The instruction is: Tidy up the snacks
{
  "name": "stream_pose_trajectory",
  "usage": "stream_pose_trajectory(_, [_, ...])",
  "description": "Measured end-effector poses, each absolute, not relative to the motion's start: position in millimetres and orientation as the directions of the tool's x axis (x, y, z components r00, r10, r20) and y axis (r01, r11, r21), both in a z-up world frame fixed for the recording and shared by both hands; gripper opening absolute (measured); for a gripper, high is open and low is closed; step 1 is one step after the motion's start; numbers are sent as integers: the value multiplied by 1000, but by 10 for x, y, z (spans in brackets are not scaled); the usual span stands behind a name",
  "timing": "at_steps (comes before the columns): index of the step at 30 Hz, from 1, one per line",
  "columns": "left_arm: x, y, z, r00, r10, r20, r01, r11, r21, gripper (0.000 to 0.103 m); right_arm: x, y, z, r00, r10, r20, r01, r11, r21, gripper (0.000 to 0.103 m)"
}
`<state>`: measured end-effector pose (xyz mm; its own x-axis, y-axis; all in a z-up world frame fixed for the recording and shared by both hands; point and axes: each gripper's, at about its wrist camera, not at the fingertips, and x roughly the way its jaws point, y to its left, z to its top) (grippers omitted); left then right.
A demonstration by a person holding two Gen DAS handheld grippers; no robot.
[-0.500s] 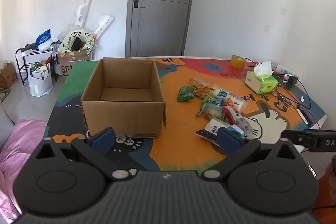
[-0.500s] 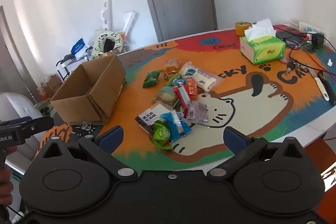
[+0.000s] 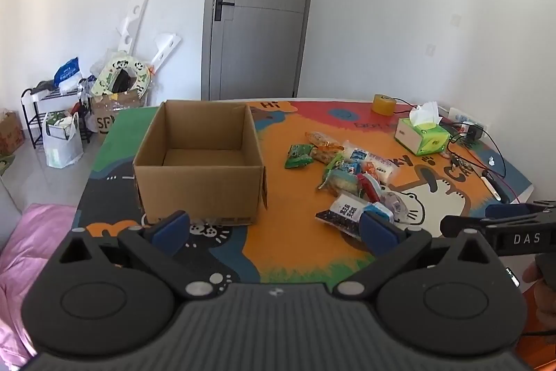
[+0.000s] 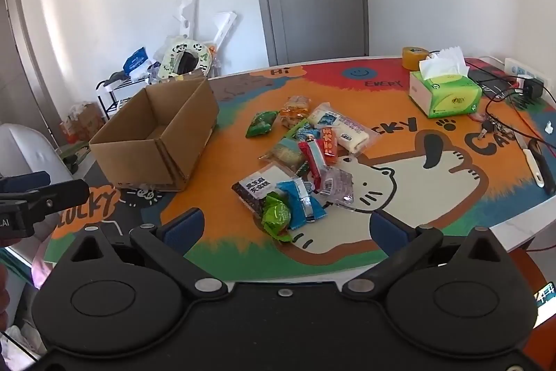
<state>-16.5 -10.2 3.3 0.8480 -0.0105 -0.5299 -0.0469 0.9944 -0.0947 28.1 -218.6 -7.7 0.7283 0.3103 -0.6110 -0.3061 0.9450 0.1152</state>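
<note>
An open cardboard box (image 3: 198,183) (image 4: 156,141) stands empty on the left half of the colourful table mat. A pile of several snack packets (image 3: 354,178) (image 4: 302,159) lies to its right, with a green packet (image 4: 276,214) and a black-and-white packet (image 4: 255,188) nearest me. My left gripper (image 3: 274,226) is open above the near table edge, just in front of the box, holding nothing. My right gripper (image 4: 286,230) is open just short of the pile, empty too.
A green tissue box (image 4: 444,93), a yellow tape roll (image 4: 415,58), keys, cables and a charger (image 4: 531,89) sit at the table's right side. A white-handled knife (image 4: 535,166) lies near the right edge. Bags, a rack and cartons crowd the floor at back left (image 3: 69,127).
Both grippers have crept slightly forward toward the table; the box and snacks look a little nearer. Nothing was gripped or moved.
</note>
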Motion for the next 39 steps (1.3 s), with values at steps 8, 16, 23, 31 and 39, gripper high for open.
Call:
stream_pose_trajectory(8, [-190,-38,-3,849,-17,-529,-50,992,-113,103,289,-2175,-82,733,300,-610,-301,948,105,103])
stream_pose_trajectory(16, [-157,-39,-43,844,-17,-536,-56,991,-120,103,285,-2203,-61,742,294,-602,-290,951,106,103])
stream_pose_trajectory(23, [-182,-61,3,854,-7,-520,-63,991,-118,103,287,-2244,-55,740,308,-597,-292,948,127,103])
stream_pose_trajectory(31, [-169,-72,9,853,-14,-521,-58,991,-121,103,291,-2271,-47,748,302,-592,-286,950,123,103])
stream_pose_trajectory(39, [-204,-83,18,862,-7,-507,-62,991,-119,103,292,-2272,-52,743,306,-595,-287,949,129,103])
